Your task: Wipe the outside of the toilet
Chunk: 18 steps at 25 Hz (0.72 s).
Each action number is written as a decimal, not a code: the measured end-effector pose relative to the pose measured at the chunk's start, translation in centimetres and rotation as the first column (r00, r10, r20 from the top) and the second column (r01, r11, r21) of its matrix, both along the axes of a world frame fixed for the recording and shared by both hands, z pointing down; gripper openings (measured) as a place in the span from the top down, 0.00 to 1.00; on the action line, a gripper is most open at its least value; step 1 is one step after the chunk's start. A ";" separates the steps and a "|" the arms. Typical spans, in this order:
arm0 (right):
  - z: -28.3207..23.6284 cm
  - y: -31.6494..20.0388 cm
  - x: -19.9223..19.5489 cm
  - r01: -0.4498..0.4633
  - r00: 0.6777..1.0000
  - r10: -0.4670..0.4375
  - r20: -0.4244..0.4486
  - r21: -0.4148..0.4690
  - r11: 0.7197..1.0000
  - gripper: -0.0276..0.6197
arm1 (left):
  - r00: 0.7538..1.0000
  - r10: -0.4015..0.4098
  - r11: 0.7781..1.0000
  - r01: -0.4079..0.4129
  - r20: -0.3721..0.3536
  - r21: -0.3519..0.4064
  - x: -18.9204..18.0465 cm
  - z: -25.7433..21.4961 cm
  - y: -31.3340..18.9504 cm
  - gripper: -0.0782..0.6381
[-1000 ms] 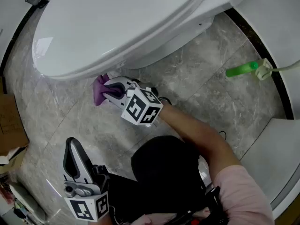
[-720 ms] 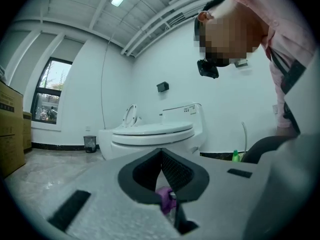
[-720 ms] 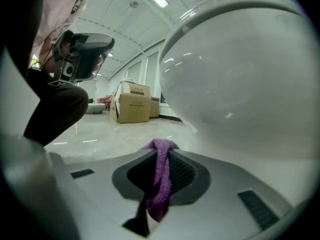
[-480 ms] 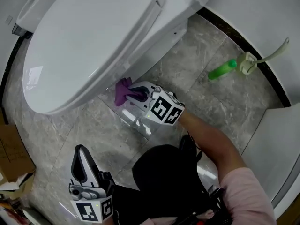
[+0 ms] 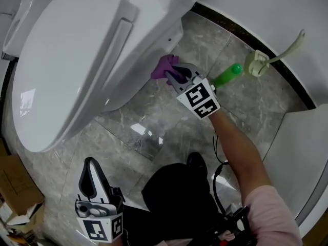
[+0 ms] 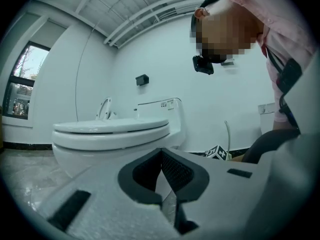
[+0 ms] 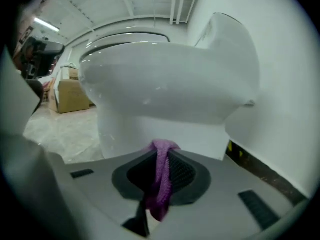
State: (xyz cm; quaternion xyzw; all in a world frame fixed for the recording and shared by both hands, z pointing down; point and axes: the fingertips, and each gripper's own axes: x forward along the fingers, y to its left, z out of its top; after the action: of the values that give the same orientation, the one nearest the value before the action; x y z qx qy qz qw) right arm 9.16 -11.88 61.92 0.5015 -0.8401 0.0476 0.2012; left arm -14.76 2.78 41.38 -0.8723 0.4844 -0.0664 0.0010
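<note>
the person wears a pink sleeve (image 5: 269, 214) on the right arm and black clothing (image 5: 177, 193) below it. a thin black cable (image 5: 217, 174) loops beside the right forearm, and just left of it is a dark rounded shape (image 5: 196, 162), possibly a shoe. the left gripper (image 5: 90, 169) and right gripper (image 5: 176, 76) are pale grey, with dark ridged pads (image 7: 182, 174) inside the jaws. each carries a white cube (image 5: 200, 100) printed with black square markers.

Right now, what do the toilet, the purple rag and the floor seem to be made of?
Toilet: glossy white, likely glazed ceramic; it mirrors the lights. Purple rag: soft knitted-looking cloth, bunched limply. Floor: polished grey veined tile, stone or imitation; it shows glare.
</note>
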 end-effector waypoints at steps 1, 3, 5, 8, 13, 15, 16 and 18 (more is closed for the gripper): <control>-0.1 -0.7 1.7 -0.054 0.998 0.054 -0.020 0.001 0.999 0.87 | 1.000 0.008 1.000 -0.008 0.005 -0.002 0.6 0.1 -0.2 0.88; -0.2 -2.1 4.8 -0.163 0.984 0.163 -0.071 0.003 0.987 0.87 | 1.000 0.018 1.000 -0.018 0.017 -0.008 1.6 0.5 -0.6 0.88; 0.1 -3.3 7.0 -0.258 0.962 0.256 -0.093 -0.008 0.966 0.87 | 0.999 0.021 1.000 -0.021 0.034 -0.017 2.2 0.9 -0.7 0.88; 1.6 -4.8 7.8 -0.308 0.947 0.303 -0.106 -0.032 0.951 0.87 | 0.998 0.000 1.000 0.002 0.058 -0.028 2.2 1.2 -0.9 0.88; 6.0 -7.4 6.0 -0.245 0.961 0.229 -0.157 -0.091 0.965 0.87 | 0.995 -0.057 0.997 0.060 0.087 -0.037 1.0 1.7 -1.2 0.88; 7.9 -8.3 5.0 -0.212 0.965 0.190 -0.180 -0.117 0.970 0.87 | 0.992 -0.076 0.996 0.080 0.098 -0.043 0.5 1.9 -1.1 0.88; 8.8 -8.7 4.5 -0.196 0.967 0.169 -0.191 -0.131 0.972 0.87 | 0.991 -0.084 0.995 0.089 0.105 -0.047 0.3 2.1 -1.1 0.88; 10.4 -9.4 3.5 -0.164 0.970 0.130 -0.207 -0.160 0.973 0.87 | 0.988 -0.099 0.993 0.106 0.117 -0.053 -0.2 2.3 -0.9 0.88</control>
State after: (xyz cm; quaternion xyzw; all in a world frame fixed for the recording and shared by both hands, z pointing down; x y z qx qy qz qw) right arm 12.71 -21.31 72.30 0.5451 -0.7692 0.0868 0.3219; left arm -14.95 1.86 43.65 -0.8407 0.5256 -0.1303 -0.0005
